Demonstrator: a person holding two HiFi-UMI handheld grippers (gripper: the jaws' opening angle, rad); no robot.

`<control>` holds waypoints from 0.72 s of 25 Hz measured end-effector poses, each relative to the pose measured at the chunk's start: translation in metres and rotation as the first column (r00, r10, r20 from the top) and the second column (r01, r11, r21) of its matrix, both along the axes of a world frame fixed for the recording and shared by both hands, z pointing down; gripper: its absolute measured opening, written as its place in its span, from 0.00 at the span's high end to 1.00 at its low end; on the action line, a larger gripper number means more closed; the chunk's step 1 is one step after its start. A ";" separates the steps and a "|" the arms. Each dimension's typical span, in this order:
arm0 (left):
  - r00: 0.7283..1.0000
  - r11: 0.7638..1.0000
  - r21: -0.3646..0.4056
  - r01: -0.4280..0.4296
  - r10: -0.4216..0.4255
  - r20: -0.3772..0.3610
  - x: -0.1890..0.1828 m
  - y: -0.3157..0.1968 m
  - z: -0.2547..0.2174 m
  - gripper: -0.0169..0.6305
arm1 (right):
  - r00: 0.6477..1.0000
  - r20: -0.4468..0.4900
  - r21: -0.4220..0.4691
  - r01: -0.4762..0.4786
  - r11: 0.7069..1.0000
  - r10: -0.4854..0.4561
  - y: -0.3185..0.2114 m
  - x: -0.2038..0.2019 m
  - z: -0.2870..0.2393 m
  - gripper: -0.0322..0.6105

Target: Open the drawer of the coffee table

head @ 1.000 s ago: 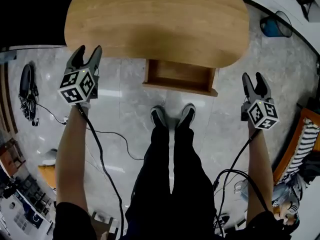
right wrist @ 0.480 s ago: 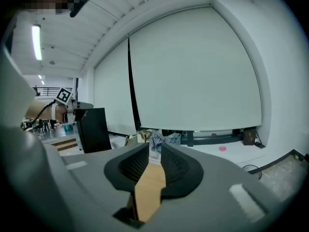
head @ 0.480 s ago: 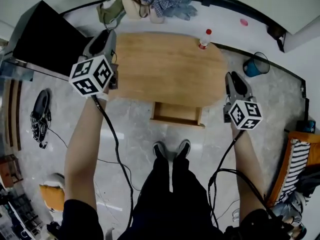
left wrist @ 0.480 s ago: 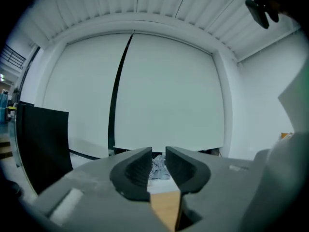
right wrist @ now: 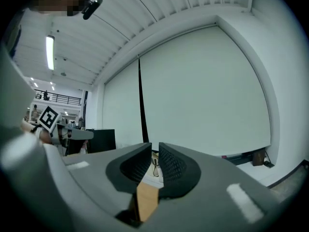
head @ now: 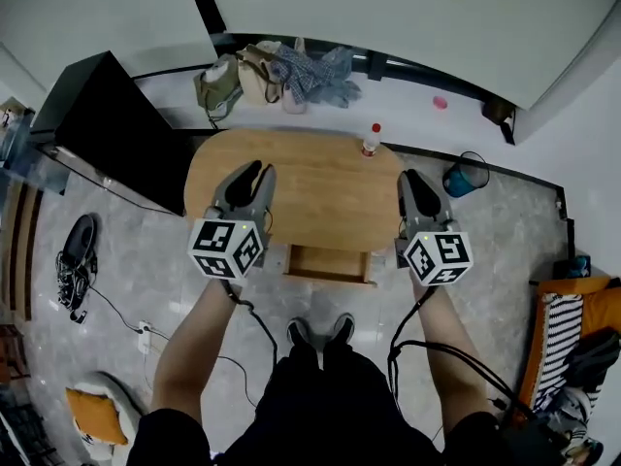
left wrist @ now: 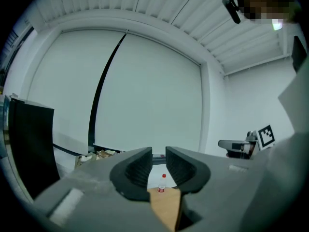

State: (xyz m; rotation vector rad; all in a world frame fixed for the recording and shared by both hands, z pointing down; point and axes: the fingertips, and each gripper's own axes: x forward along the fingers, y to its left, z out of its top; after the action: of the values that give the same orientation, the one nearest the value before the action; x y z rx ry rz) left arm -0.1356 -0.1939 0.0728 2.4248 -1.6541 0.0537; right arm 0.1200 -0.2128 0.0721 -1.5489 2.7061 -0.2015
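Two claws hang empty above the table. The left claw (head: pixel 257 169) has just been closing and shows a narrow gap with nothing in it. The right claw (head: pixel 412 175) has just been closing to a mere slit, also bare. Below and between them, nearer the person than their tips, the drawer (head: pixel 328 263) stands pulled out from the table (head: pixel 320 197), so the task looks done. The risk now is a careless drop of either claw, which could strike the open drawer or nudge it back; the bottle (head: pixel 371 140) just beyond the right claw's tip could also topple. Farther off lie a grey stone floor (head: pixel 146 250), a black cabinet (head: pixel 107 129), heaped clothes (head: pixel 291 71) and a pale wall (head: pixel 388 17).
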 end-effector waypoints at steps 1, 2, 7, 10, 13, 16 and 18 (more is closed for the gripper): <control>1.000 1.000 0.008 0.000 0.000 -0.003 0.004 0.010 -0.005 0.83 | 1.000 0.001 0.015 0.009 1.000 -0.009 0.007 -0.004 -0.010 0.88; 1.000 1.000 0.017 0.001 -0.001 -0.005 0.007 0.019 -0.011 0.83 | 1.000 -0.001 0.031 0.020 0.999 -0.020 0.014 -0.009 -0.019 0.88; 0.999 0.995 0.093 -0.037 0.035 0.021 0.028 0.057 -0.042 0.83 | 0.998 0.009 0.089 0.055 0.995 -0.056 0.044 -0.025 -0.054 0.89; 0.996 0.989 0.132 -0.066 0.058 0.067 0.040 0.081 -0.058 0.83 | 0.998 0.007 0.103 0.068 0.992 -0.069 0.065 -0.028 -0.063 0.89; 0.995 0.985 0.151 -0.081 0.072 0.066 0.045 0.102 -0.070 0.83 | 0.997 -0.011 0.109 0.075 0.991 -0.074 0.086 -0.028 -0.069 0.89; 0.997 0.984 0.162 -0.074 0.071 0.024 0.044 0.118 -0.082 0.83 | 0.997 -0.024 0.123 0.079 0.989 -0.077 0.104 -0.028 -0.076 0.89; 0.998 0.983 0.170 -0.063 0.062 0.012 0.045 0.125 -0.086 0.83 | 0.997 -0.017 0.118 0.083 0.990 -0.081 0.113 -0.028 -0.078 0.90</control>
State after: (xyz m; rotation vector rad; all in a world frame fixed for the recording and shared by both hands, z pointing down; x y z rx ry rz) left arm -0.0910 -0.0693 -0.0129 2.6039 -1.6473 -0.0730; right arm 0.0922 -0.0997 -0.0056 -1.4137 2.7375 -0.0320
